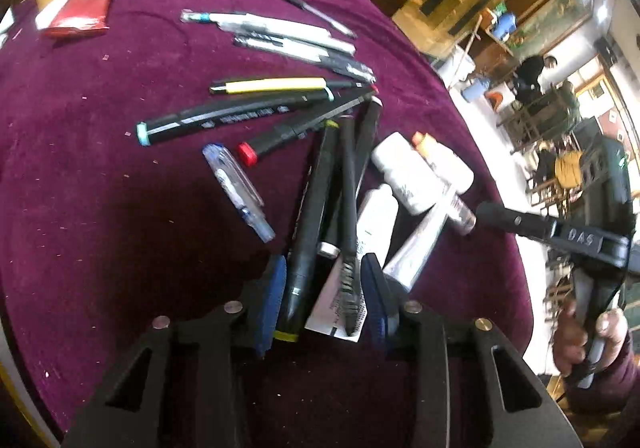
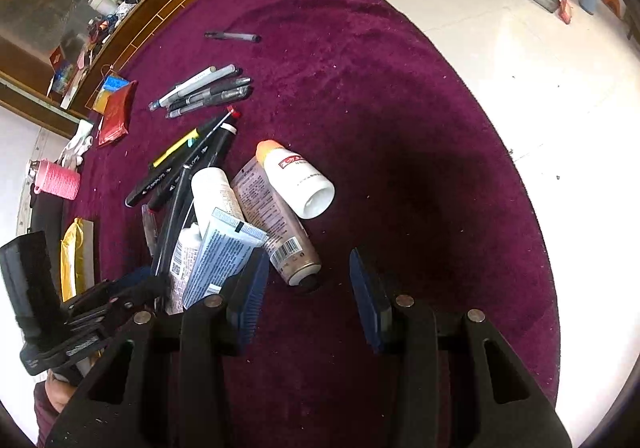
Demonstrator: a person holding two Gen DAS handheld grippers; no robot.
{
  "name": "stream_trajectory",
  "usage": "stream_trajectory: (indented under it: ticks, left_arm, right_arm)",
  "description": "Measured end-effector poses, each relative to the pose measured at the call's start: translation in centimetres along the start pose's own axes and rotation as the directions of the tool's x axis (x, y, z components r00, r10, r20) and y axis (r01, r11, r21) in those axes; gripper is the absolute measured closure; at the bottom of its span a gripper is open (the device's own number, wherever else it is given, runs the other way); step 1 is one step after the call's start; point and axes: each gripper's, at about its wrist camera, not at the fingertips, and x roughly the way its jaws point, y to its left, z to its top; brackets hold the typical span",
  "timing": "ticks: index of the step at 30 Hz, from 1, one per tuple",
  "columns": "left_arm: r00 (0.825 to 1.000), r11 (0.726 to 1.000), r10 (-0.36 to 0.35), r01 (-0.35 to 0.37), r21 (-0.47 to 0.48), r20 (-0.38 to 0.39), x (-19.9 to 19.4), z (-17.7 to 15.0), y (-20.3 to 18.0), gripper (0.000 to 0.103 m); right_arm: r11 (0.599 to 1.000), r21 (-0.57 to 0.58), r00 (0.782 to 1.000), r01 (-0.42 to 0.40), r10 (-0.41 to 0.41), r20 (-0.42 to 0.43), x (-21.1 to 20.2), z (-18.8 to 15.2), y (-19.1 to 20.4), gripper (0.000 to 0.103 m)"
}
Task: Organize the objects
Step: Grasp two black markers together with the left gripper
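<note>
The left hand-held gripper [image 1: 323, 290] is set around two black pens in the pile, a yellow-tipped black marker [image 1: 310, 232] and a slimmer black pen [image 1: 349, 232], though whether the pads actually press on them cannot be told. Only one pen should be closed on before lifting, so that the white tubes [image 1: 376, 224] just beyond it are not dragged across the tabletop [image 1: 120, 207]. The right hand-held gripper [image 2: 306, 294] is held spread and empty, the bronze tube [image 2: 280, 219] lying just ahead of it.

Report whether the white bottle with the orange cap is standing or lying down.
Lying down. The white bottle rests on its side on the purple tablecloth, orange cap pointing away, round base facing the camera.
</note>
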Motion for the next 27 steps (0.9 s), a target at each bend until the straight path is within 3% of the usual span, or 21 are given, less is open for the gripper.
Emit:
stream_trajectory:
  ticks: [6, 19, 27]
  left_arm:
    - [0.999, 0.998, 0.032, -0.031, -0.046, 0.032, -0.3, 0.9, 1.1, 0.070]
    - [0.996, 0.994, 0.094, -0.093, 0.065, -0.007, 2.1, 1.4, -1.4, 0.073]
    - [0.990, 0.987, 0.144, -0.144, 0.073, 0.005, 3.1, 2.6, -2.5, 0.077]
  right_arm:
    - [1.000, 0.005, 1.000, -0.002, 0.002, -0.008, 0.2, -0.1, -0.2, 0.063]
    - [1.000, 0.012, 1.000, 0.006, -0.006, -0.013, 0.2, -0.1, -1.4, 0.063]
    - [1.000, 0.005, 1.000, 0.004, -0.004, -0.015, 0.4, 0.1, -1.5, 0.063]
